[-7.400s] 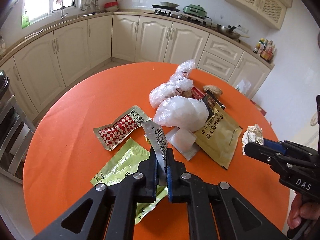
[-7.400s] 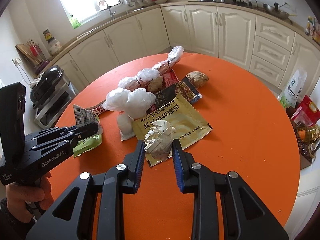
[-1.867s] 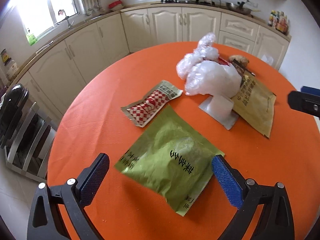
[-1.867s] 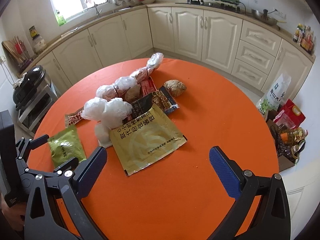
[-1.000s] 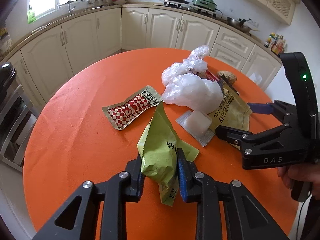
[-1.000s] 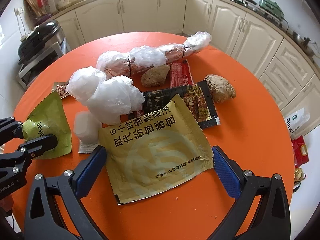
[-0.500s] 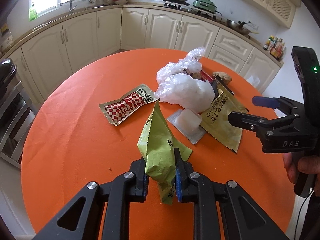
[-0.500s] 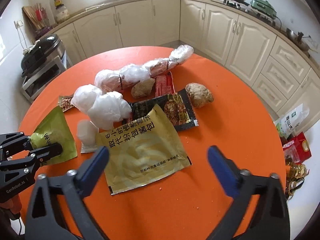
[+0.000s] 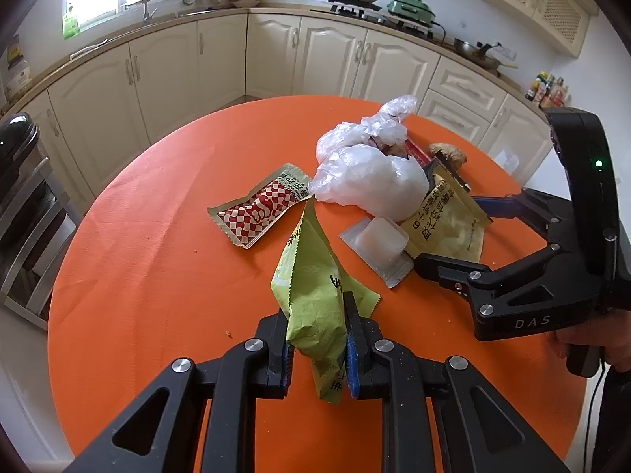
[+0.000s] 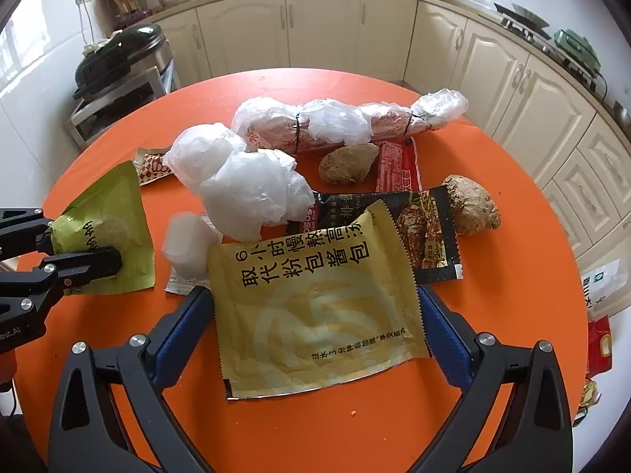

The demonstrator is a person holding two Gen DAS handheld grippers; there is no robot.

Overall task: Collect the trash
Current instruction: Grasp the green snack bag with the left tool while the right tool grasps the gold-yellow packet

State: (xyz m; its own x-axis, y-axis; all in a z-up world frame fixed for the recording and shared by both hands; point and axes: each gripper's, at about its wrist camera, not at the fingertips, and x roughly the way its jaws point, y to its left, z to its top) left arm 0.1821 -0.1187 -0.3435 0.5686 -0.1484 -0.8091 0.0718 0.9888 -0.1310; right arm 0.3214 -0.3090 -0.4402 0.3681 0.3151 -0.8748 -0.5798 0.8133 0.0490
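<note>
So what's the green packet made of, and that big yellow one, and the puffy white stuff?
The green packet, pinched in the left gripper, looks like thin matte plastic film: it creases and has zigzag edges. The yellow packet looks like foil-lined plastic, silvery at its edge. The white stuff seems to be thin crinkly plastic bag, half see-through.

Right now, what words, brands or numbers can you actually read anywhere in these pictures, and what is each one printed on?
"DAS": on the right gripper, seen from the left camera.
"6小时慢熬高汤" and "取代粉包酱包": on the gold packet.
Small line near the gold packet's bottom edge: too small to read.
Green packet in the left gripper: characters folded, unreadable.
Black packet, red packet, checked sachet: print too blurred.
</note>
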